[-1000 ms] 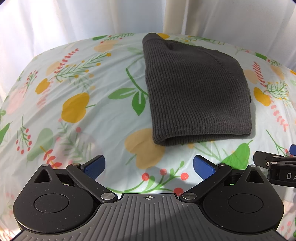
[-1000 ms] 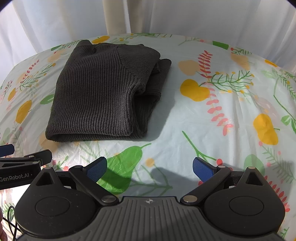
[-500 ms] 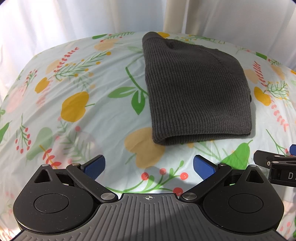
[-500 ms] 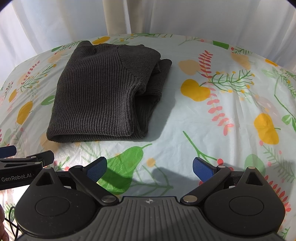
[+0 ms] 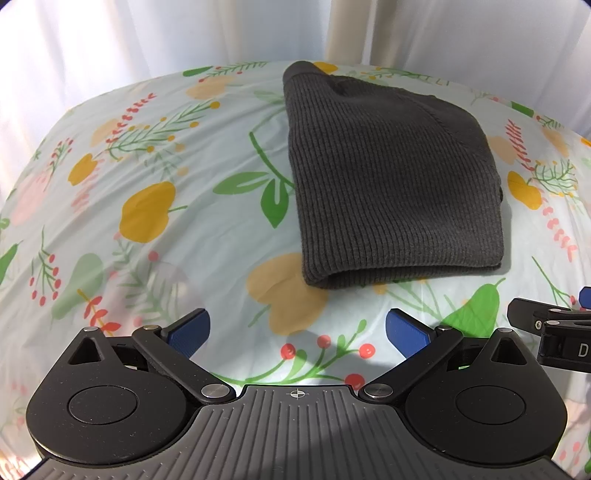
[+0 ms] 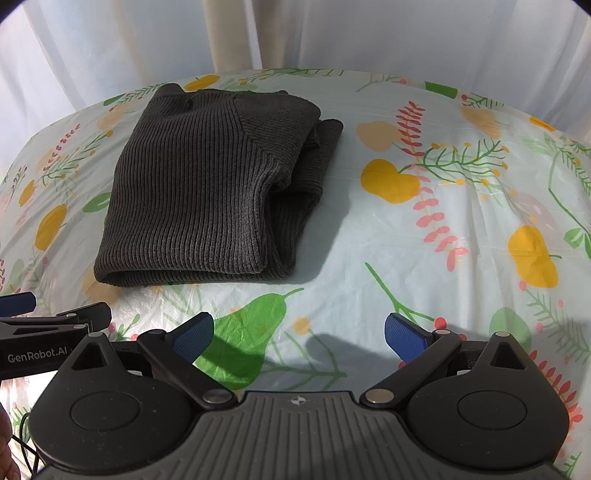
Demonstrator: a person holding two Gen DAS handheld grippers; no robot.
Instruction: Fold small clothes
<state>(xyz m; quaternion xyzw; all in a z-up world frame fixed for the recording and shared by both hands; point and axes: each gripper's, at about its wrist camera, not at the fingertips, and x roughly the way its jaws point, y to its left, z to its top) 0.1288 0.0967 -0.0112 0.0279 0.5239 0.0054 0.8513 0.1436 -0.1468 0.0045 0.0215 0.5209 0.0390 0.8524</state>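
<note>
A dark grey ribbed knit garment (image 5: 391,184) lies folded into a compact rectangle on the floral tablecloth (image 5: 147,221). It also shows in the right wrist view (image 6: 207,192), with folded layers showing along its right side. My left gripper (image 5: 297,328) is open and empty, hovering near the table's front edge, short of the garment's near fold. My right gripper (image 6: 299,334) is open and empty, in front of the garment and to its right. Each gripper's side shows at the edge of the other's view.
The table (image 6: 443,240) is covered by a pale cloth printed with fruit and leaves. White curtains (image 6: 369,33) hang behind the far edge. Bare cloth lies left of the garment in the left wrist view and right of it in the right wrist view.
Almost nothing differs. Both grippers stay open and the garment lies still; the views drift only very slightly.
</note>
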